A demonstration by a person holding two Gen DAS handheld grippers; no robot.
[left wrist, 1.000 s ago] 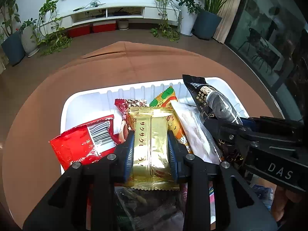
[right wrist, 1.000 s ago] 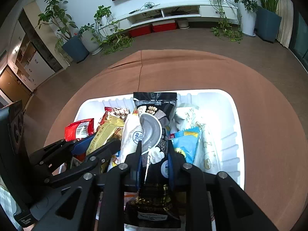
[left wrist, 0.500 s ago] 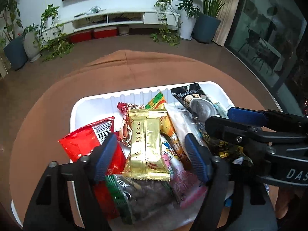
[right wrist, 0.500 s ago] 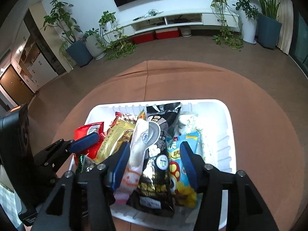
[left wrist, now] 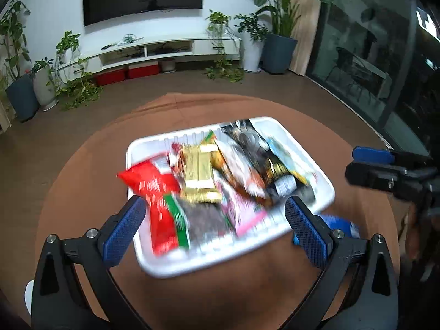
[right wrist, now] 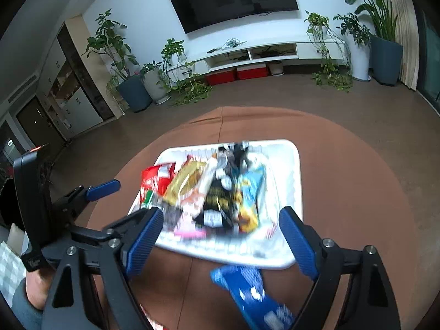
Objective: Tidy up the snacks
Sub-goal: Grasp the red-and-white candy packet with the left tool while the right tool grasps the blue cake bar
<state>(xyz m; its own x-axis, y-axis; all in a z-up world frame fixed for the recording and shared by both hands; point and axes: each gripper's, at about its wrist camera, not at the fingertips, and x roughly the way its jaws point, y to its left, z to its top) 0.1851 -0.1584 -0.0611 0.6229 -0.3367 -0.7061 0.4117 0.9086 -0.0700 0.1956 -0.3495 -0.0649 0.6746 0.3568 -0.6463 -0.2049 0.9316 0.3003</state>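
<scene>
A white tray [left wrist: 310, 162] on the round brown table holds several snack packs: a red pack [left wrist: 154, 184], a gold pack [left wrist: 199, 174], a black pack [left wrist: 264, 159] and others. It also shows in the right wrist view [right wrist: 291, 181]. My left gripper [left wrist: 214, 227] is open and empty, above the tray's near edge. My right gripper [right wrist: 218, 240] is open and empty, also above the near edge. A blue pack [right wrist: 247, 288] lies on the table outside the tray, below the right gripper. The snacks are blurred by motion.
The brown tablecloth [left wrist: 82, 170] covers the round table. The right gripper shows at the right of the left wrist view [left wrist: 385, 167]. Beyond the table are floor, potted plants [right wrist: 137, 88] and a white TV bench [right wrist: 264, 52].
Both grippers let go of their packs, opened wide and pulled back and up from the tray. The gold and black packs now lie in the tray.
</scene>
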